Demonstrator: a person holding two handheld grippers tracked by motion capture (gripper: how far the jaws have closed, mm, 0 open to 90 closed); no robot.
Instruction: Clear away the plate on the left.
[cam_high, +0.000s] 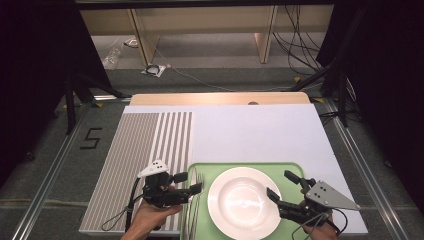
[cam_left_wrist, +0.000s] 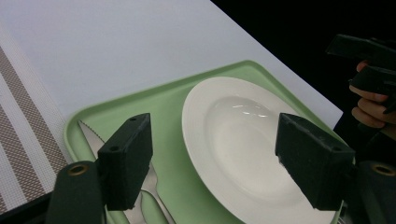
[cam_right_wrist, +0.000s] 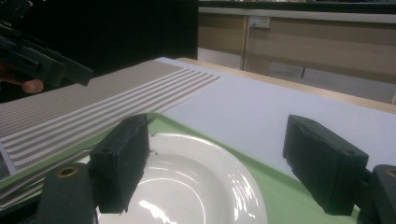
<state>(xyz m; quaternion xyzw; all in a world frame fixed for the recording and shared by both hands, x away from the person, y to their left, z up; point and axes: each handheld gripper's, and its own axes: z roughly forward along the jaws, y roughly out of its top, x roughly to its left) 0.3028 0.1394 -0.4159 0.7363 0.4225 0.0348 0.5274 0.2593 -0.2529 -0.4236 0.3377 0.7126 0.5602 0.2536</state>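
Now both tools flank the white plate (cam_high: 244, 202): left gripper (cam_high: 187, 183) and right gripper (cam_high: 282, 185) gape wide, empty. Best approach: take the rim squarely, clear of the cutlery (cam_high: 194, 210) left of the plate.

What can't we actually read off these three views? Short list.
- Cutlery on the green tray: piece count unclear. High view: thin and partly under the left gripper. Left gripper view: its own jaw covers them.
- White plate: near rim cut by the bottom edge in both gripper views.
- Right gripper: whether it touches the plate, unclear.
- Items on the floor: too small to identify.
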